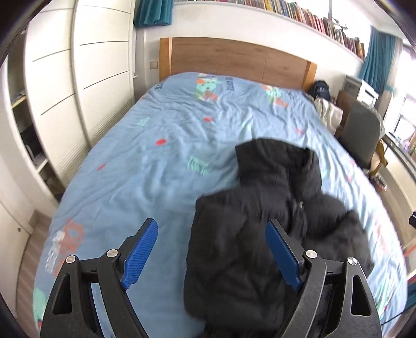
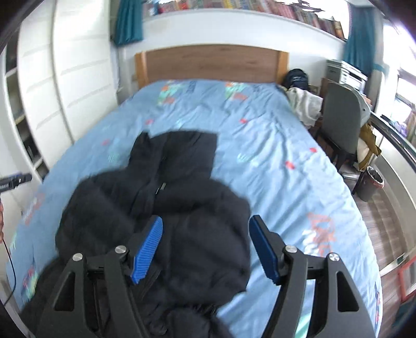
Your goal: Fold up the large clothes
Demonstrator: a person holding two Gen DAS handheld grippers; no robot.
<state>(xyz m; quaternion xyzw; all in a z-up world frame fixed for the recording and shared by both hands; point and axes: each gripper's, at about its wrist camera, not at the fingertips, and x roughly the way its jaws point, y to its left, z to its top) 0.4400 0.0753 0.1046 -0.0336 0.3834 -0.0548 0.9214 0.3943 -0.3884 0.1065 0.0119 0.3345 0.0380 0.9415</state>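
A wide bed under a rumpled light-blue printed cover (image 1: 161, 124) stands against a wooden headboard (image 1: 234, 58) and white wall, with tall white wardrobe doors (image 1: 101, 78) alongside, a long shelf of books (image 1: 312, 18) overhead, teal curtains (image 2: 128, 22), a grey chair (image 2: 340, 122) and wood-plank floor (image 2: 377, 215) by the bright window.

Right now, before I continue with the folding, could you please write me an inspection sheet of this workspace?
Surface: bed with a wrinkled light blue printed cover.
Job's things: one black padded jacket, bunched near the foot of the bed, hood toward the headboard; not flat.
Clutter: pale cloth and a dark bag at the bed's far right corner.
Grippers: left gripper open, nothing between its pads; right gripper open above the jacket, holding nothing.
Cables: a thin black cable at the left edge of the right wrist view.
Surroundings: white wardrobe, bookshelf, teal curtains, grey chair, waste bin.
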